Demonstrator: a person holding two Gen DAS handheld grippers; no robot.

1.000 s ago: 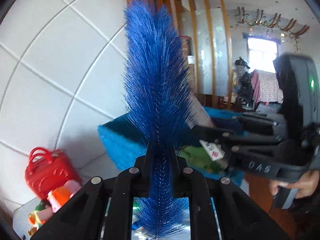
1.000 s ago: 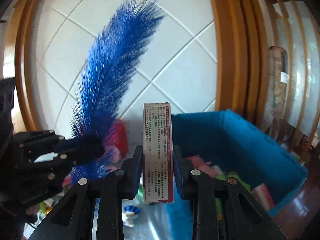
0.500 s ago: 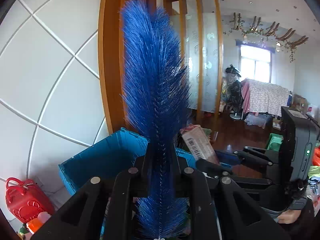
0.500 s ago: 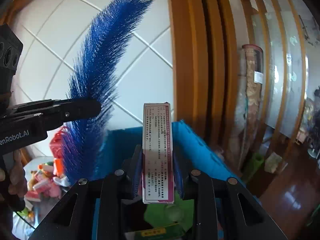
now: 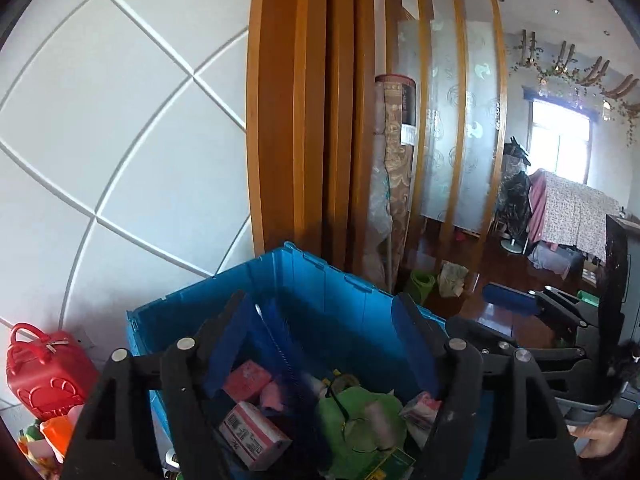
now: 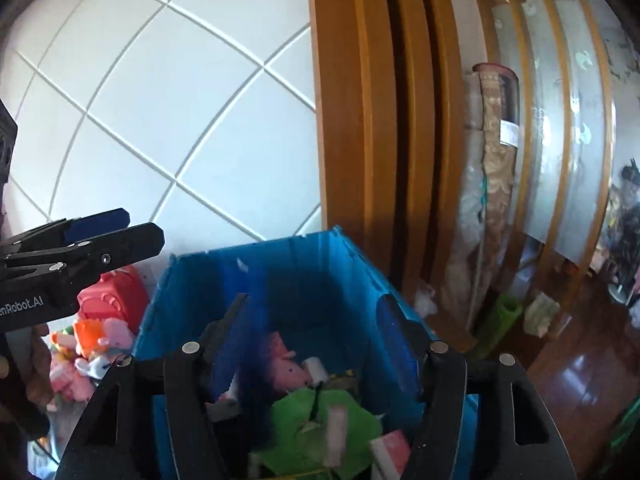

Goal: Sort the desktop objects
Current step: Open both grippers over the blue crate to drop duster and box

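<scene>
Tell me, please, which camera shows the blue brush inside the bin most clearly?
The left wrist view: the blue brush shows its twisted wire stem and bristles inside the blue bin. In the right wrist view it is only a dark blue blur.

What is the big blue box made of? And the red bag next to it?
The blue box looks like hard plastic: smooth, slightly shiny walls with molded ribs and a stiff rim. The red bag also seems to be plastic, glossy, with molded handles and a raised pattern.

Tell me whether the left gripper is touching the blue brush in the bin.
Apart. In the left wrist view the left gripper is open, and the blue brush lies down in the blue bin, clear of both fingers.
</scene>
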